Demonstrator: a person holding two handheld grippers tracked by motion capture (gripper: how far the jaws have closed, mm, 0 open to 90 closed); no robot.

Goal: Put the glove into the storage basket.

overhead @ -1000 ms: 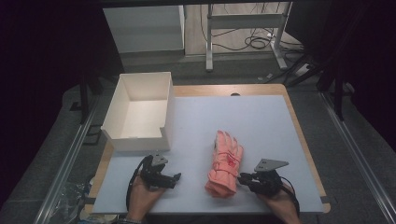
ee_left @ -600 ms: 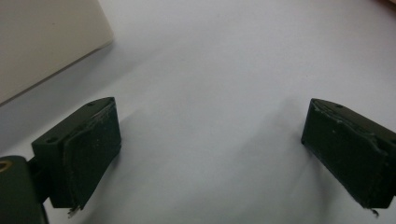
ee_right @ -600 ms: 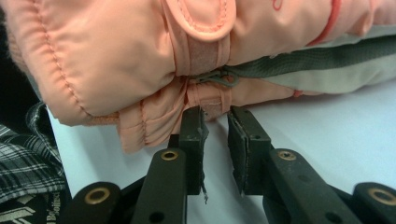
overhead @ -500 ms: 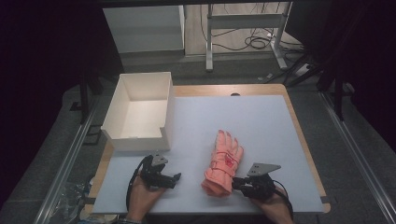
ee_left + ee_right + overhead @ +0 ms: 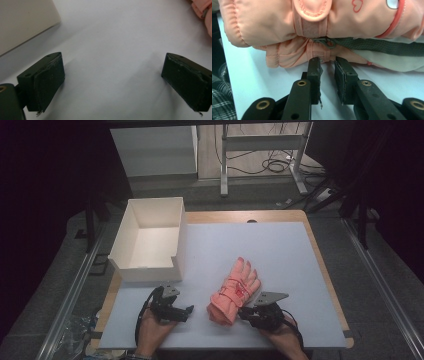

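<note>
A pair of pink padded gloves (image 5: 235, 292) lies stacked on the white mat, fingers pointing away and cuff toward the near edge. In the right gripper view the gloves (image 5: 287, 25) fill the top, with a hook-and-loop tab and a dark strap. My right gripper (image 5: 243, 312) sits at the gloves' right side near the cuff. Its jaws stand a narrow gap apart with nothing between them, and the right gripper (image 5: 327, 62) has its tips at the lower glove's edge. My left gripper (image 5: 186, 310) rests left of the gloves; the left gripper (image 5: 112, 75) is wide open over bare mat.
An open white box (image 5: 145, 270) stands at the back left of the mat, its corner (image 5: 22, 22) close to my left gripper. The wooden table edge (image 5: 320, 265) frames the mat. Floor cables and a metal stand lie beyond the table.
My right gripper has slid left across the mat up to the gloves' side. The left gripper and the gloves have stayed put.
</note>
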